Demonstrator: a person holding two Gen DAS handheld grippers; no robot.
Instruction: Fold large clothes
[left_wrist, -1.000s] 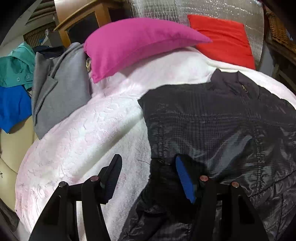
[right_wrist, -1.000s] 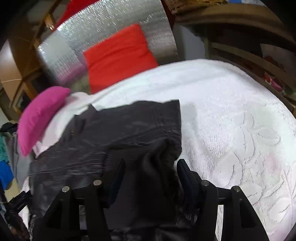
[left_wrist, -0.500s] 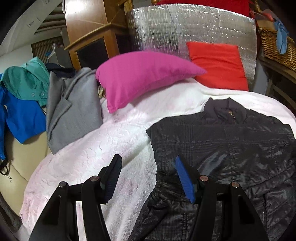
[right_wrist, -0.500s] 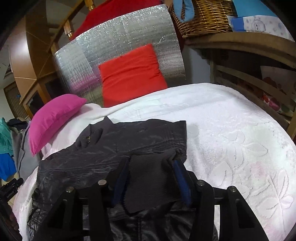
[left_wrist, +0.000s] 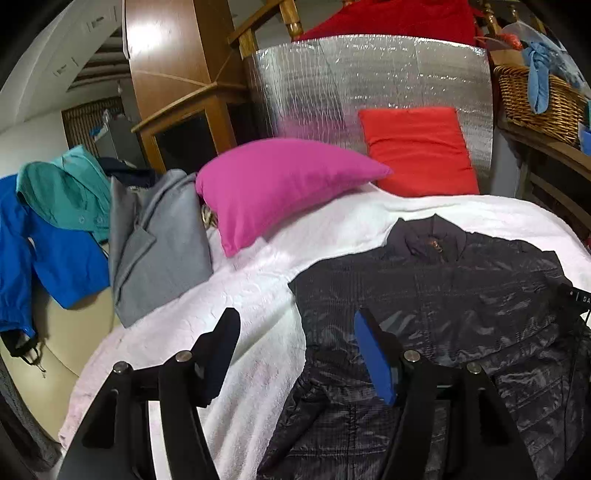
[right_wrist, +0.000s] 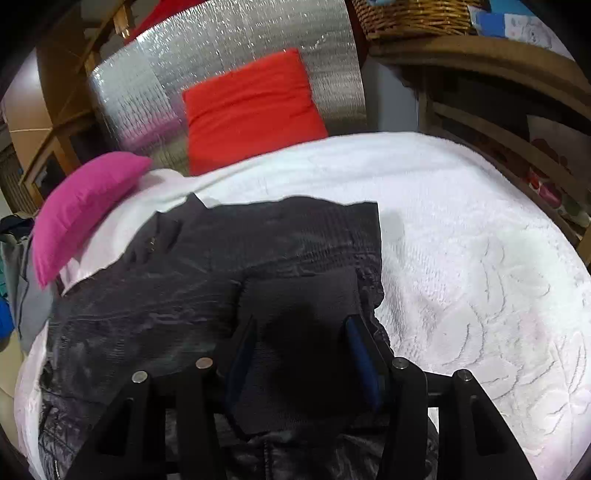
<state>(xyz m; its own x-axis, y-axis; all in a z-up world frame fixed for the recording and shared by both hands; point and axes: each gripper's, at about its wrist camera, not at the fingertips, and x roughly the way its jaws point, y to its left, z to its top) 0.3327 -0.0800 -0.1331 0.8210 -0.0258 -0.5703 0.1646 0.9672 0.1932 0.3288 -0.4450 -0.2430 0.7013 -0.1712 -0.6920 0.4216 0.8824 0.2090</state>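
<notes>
A dark quilted jacket (left_wrist: 461, 295) lies spread on the white blanket (left_wrist: 258, 295), collar toward the pillows. My left gripper (left_wrist: 295, 321) hovers above the jacket's left edge. It is open and its jaws are opening a little wider, with nothing between the blue pads. In the right wrist view the jacket (right_wrist: 184, 288) fills the near left. Its dark knit sleeve cuff (right_wrist: 303, 302) spans the gap of my right gripper (right_wrist: 301, 328), which is shut on it, over the jacket's right side.
A pink pillow (left_wrist: 280, 184) and a red pillow (left_wrist: 417, 151) lean at the silver headboard. A grey coat (left_wrist: 159, 243) and blue and teal garments (left_wrist: 55, 251) lie off the bed's left. Wooden shelves (right_wrist: 498, 122) and a wicker basket (left_wrist: 535, 99) stand to the right.
My left gripper has risen and drawn back from the jacket, still with nothing in it. The right gripper's jaws narrowed onto the knit cuff and shifted slightly with it.
</notes>
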